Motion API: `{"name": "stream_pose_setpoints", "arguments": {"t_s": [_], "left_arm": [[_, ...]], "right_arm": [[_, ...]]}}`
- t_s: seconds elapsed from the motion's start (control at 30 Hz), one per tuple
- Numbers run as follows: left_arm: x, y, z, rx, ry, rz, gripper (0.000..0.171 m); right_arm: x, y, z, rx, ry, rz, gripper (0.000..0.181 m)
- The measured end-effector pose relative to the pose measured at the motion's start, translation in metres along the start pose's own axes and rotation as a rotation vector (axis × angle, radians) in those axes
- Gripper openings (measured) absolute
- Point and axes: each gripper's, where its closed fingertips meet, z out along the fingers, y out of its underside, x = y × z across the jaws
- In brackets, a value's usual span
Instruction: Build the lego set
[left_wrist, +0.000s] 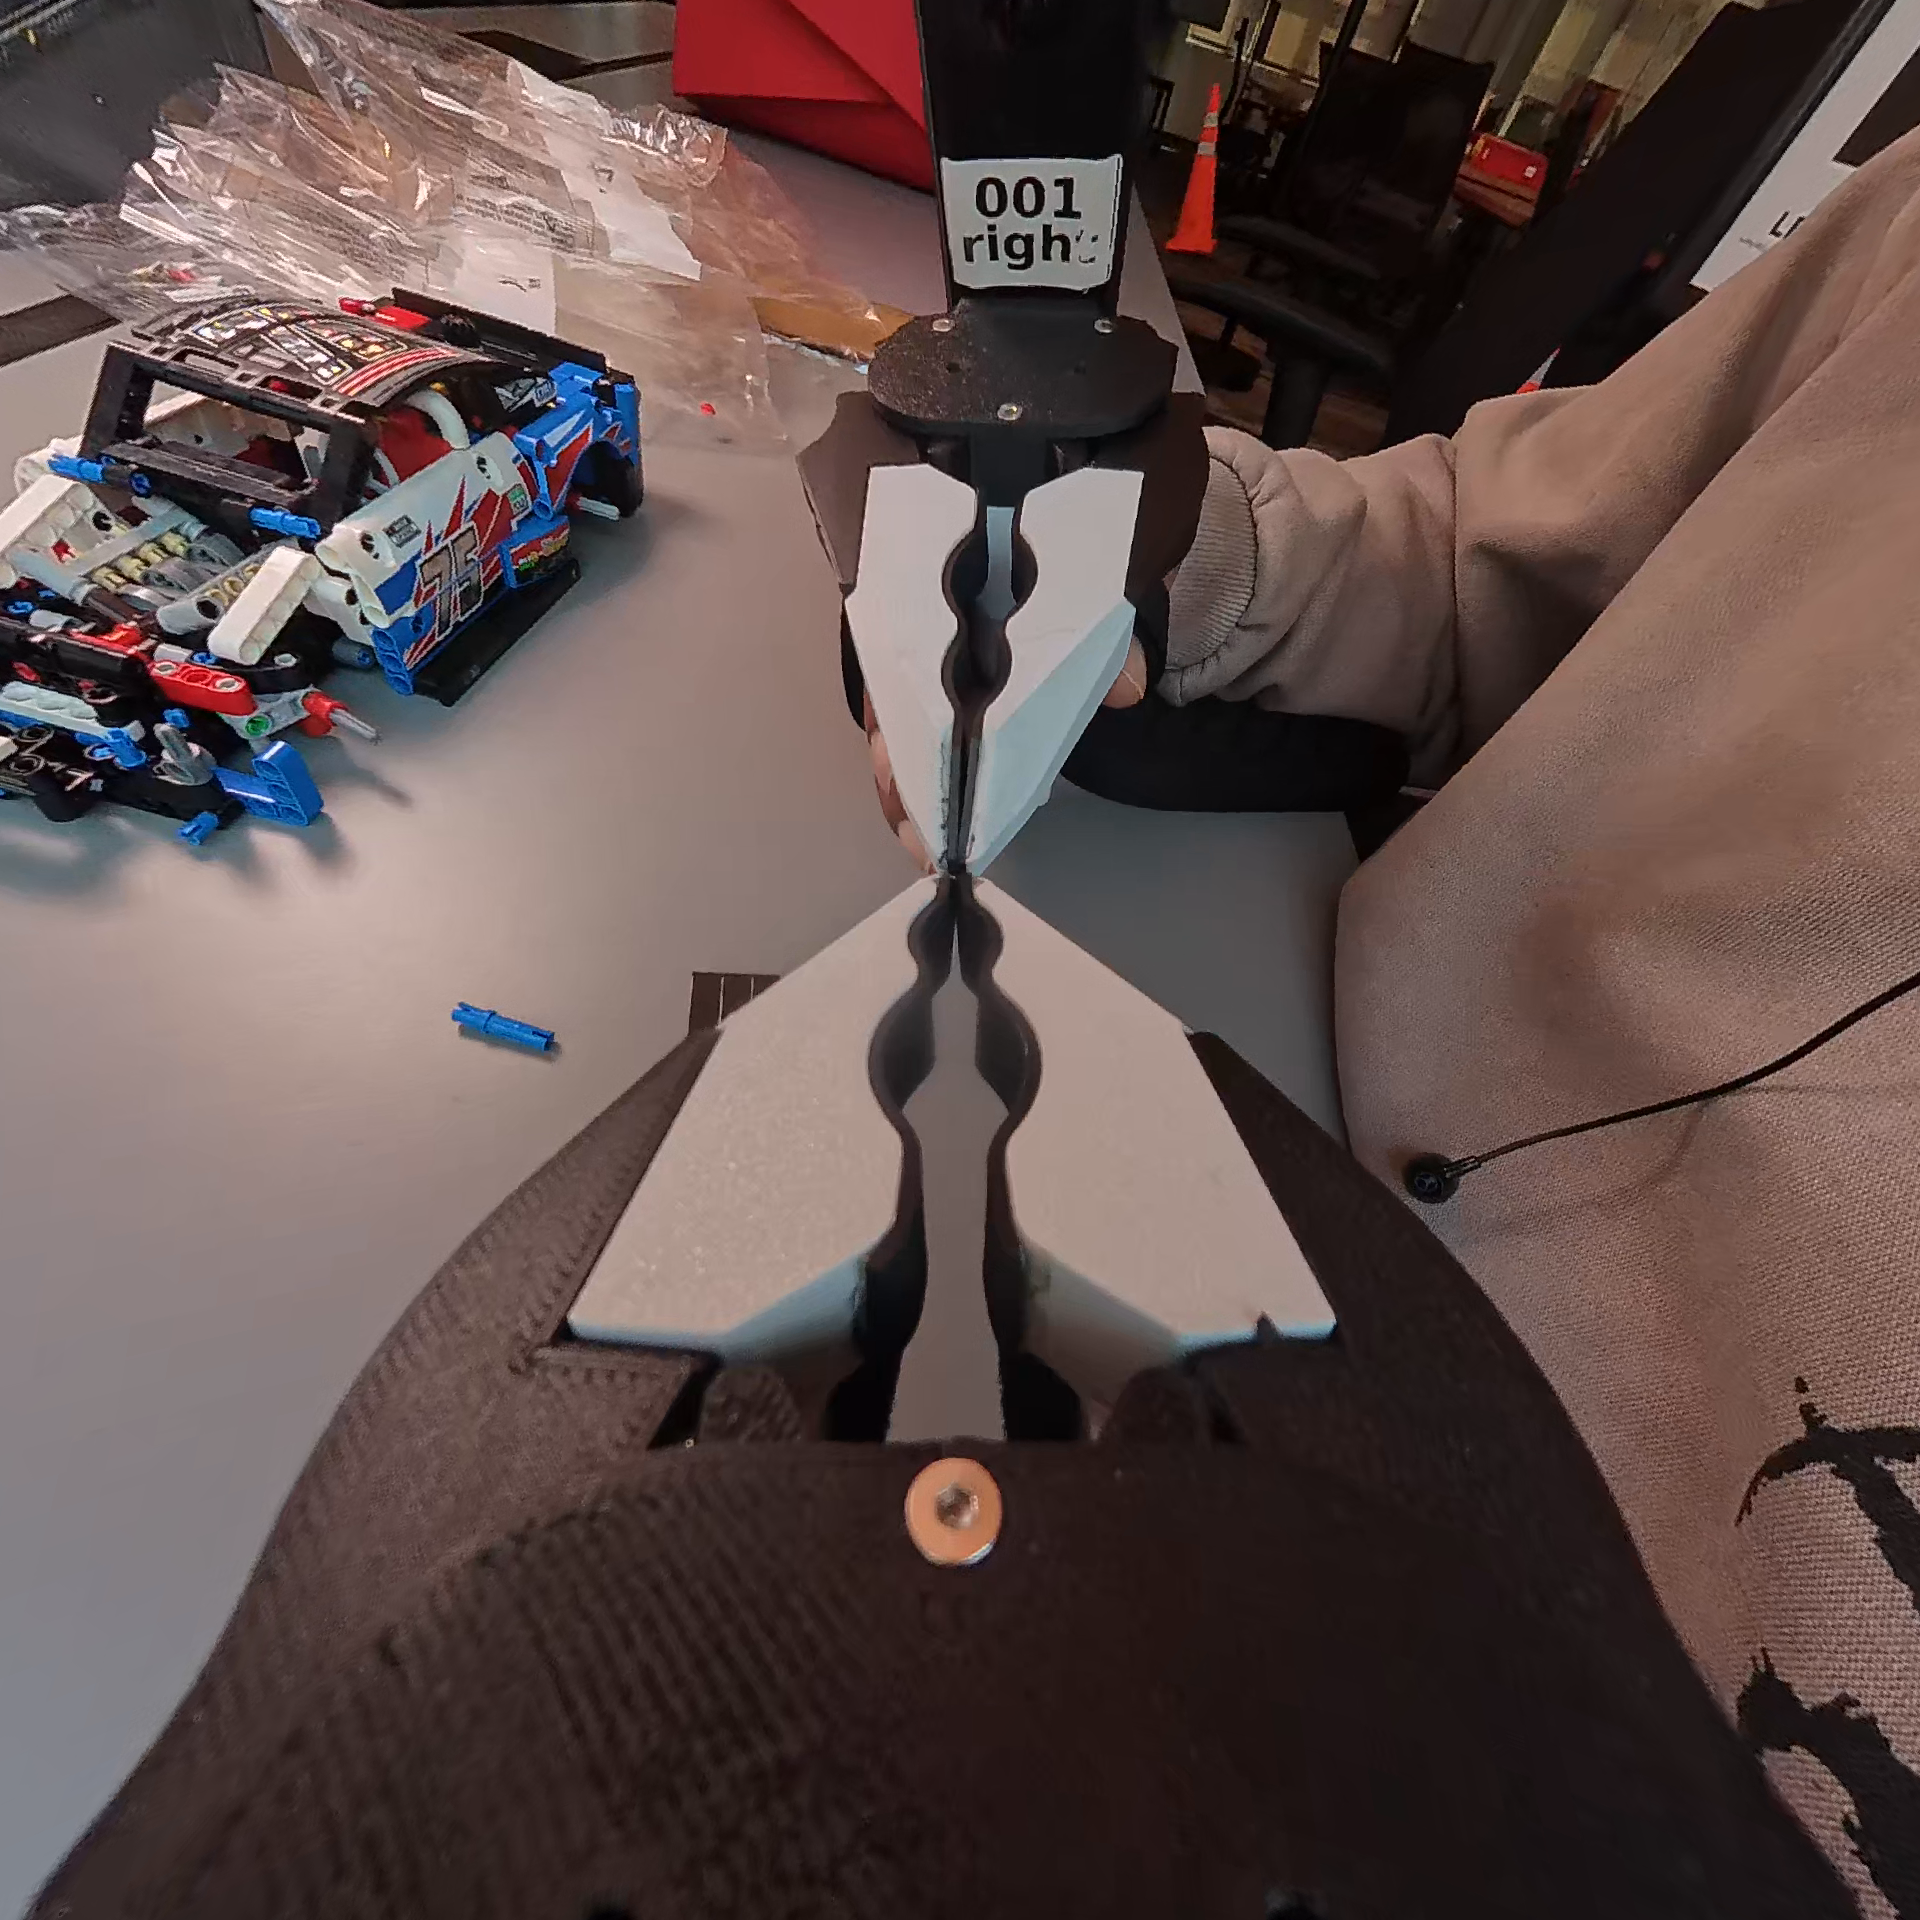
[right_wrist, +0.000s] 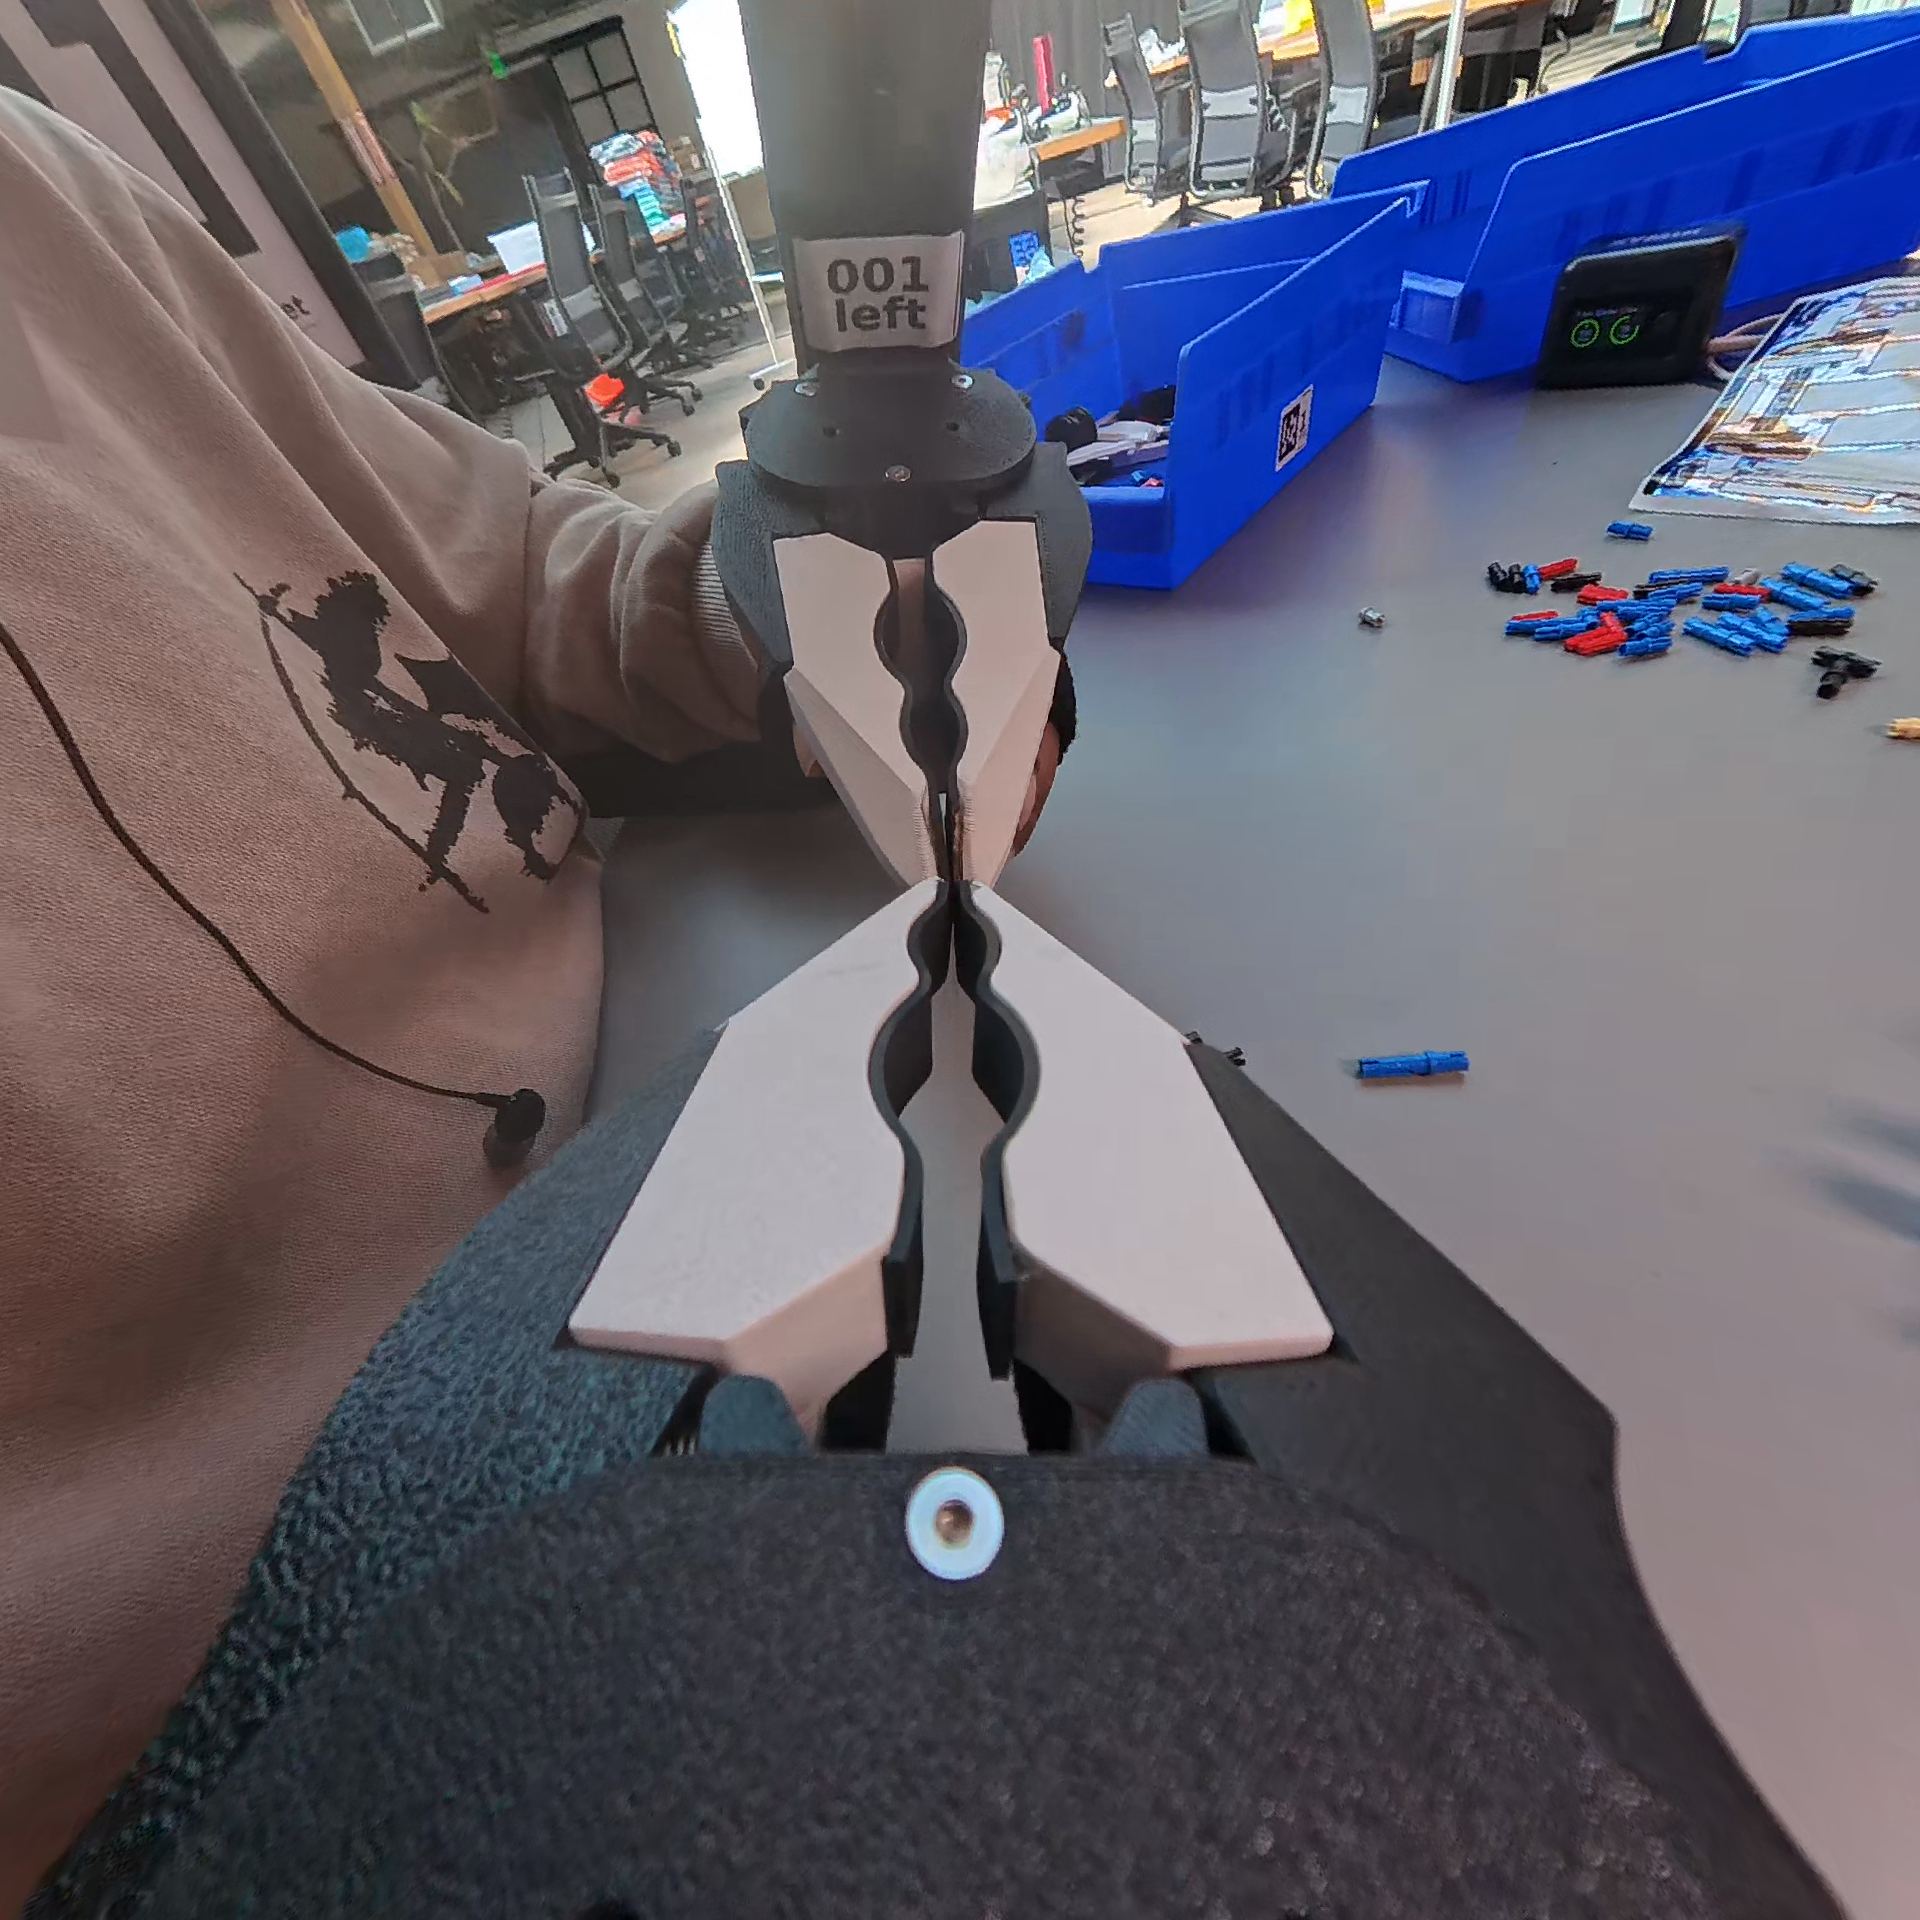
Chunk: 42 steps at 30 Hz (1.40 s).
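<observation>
My left gripper (left_wrist: 954, 885) is shut, its pale fingers closed tip against tip above the grey table (left_wrist: 520, 1247). My right gripper (right_wrist: 951, 889) is shut too. The two point at each other and their tips nearly touch; the right one (left_wrist: 957, 854) faces me in the left wrist view, the left one (right_wrist: 945, 864) in the right wrist view. Nothing shows between either pair of pads. A partly built blue, white, red and black lego car (left_wrist: 312, 520) lies at the left. A single blue pin (left_wrist: 504, 1029) lies on the table and also shows in the right wrist view (right_wrist: 1413, 1063).
Clear plastic bags (left_wrist: 416, 187) and a red box (left_wrist: 810, 83) lie behind the car. A pile of blue, red and black pins (right_wrist: 1683, 613), an instruction booklet (right_wrist: 1808, 416) and blue bins (right_wrist: 1247, 416) are at the far right. The person's beige sweatshirt (left_wrist: 1662, 831) is close by. Left and right tips are no more than a few centimetres apart. The single blue pin (left_wrist: 504, 1029) is about equally far from each gripper, around 12 cm. It turns up in the right wrist view (right_wrist: 1410, 1065) as well.
</observation>
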Motion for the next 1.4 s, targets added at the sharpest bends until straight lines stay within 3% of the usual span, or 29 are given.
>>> {"name": "stream_pose_setpoints", "arguments": {"t_s": [0.93, 1.07, 1.23, 1.4], "left_arm": [[0.002, -0.009, -0.001, 0.076, 0.020, -0.017, 0.000], [0.000, -0.010, -0.002, 0.083, 0.011, -0.018, 0.006], [0.000, -0.013, -0.003, 0.100, 0.015, -0.028, 0.016], [-0.004, -0.014, -0.001, 0.130, 0.020, -0.090, 0.019]], "right_arm": [[-0.003, -0.009, -0.006, 0.040, -0.013, -0.021, 0.000], [-0.003, -0.009, -0.006, 0.040, -0.014, -0.021, 0.000], [-0.002, -0.015, -0.010, 0.075, -0.017, -0.004, 0.000], [0.004, -0.034, -0.019, 0.203, -0.007, 0.062, 0.000]]}}
